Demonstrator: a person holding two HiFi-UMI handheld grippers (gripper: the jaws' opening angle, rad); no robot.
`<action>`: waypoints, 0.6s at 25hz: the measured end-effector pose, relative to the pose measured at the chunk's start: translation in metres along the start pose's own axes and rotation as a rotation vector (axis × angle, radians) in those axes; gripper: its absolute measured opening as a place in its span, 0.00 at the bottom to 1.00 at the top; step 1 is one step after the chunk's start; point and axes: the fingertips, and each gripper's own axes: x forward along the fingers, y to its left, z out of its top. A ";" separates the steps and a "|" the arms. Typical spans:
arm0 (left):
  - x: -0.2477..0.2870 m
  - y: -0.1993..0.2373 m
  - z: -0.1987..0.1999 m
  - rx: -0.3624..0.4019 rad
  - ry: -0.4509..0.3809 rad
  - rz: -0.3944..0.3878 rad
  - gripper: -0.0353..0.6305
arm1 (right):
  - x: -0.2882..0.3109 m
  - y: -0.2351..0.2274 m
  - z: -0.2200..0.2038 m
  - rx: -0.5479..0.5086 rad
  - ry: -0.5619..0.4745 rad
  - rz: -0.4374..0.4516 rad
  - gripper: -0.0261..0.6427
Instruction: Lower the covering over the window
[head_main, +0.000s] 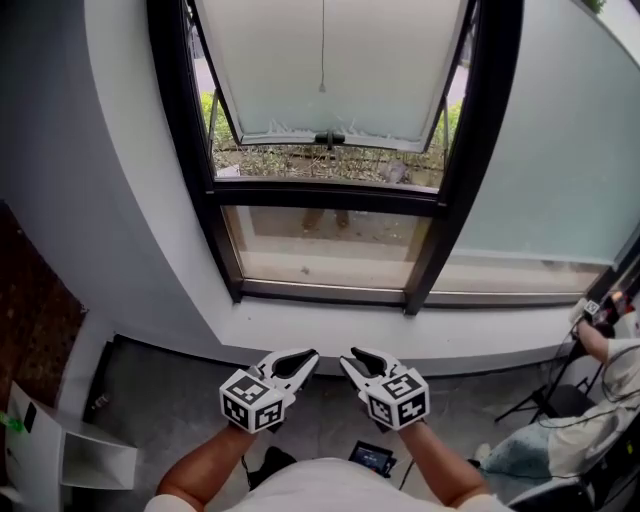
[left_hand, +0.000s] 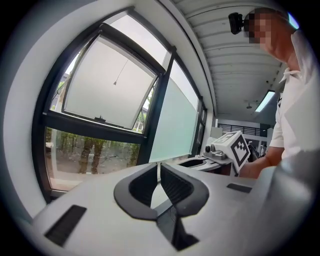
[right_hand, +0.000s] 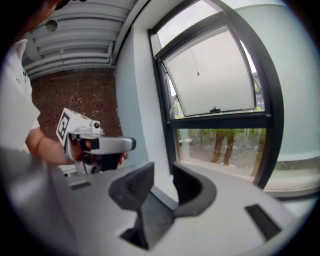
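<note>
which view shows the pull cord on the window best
The head view: the pull cord hangs straight down the middle of the pale pane, with its end bead clear. The left and right gripper views also catch the pull cord, but only as a faint slanted thread.

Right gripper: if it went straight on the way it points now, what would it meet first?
Most likely the white ledge below the window frame, near its lower left corner. The right gripper, jaws apart and empty, has nothing else in that line, though depth is hard to judge.
</note>
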 end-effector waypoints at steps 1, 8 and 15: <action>0.001 0.006 0.004 0.003 -0.006 0.005 0.08 | 0.003 -0.001 0.003 -0.001 -0.002 0.000 0.20; 0.012 0.055 0.033 0.046 -0.031 -0.016 0.08 | 0.046 -0.015 0.029 -0.007 -0.018 -0.025 0.20; 0.014 0.112 0.060 0.092 -0.032 -0.036 0.08 | 0.100 -0.023 0.065 -0.023 -0.057 -0.074 0.20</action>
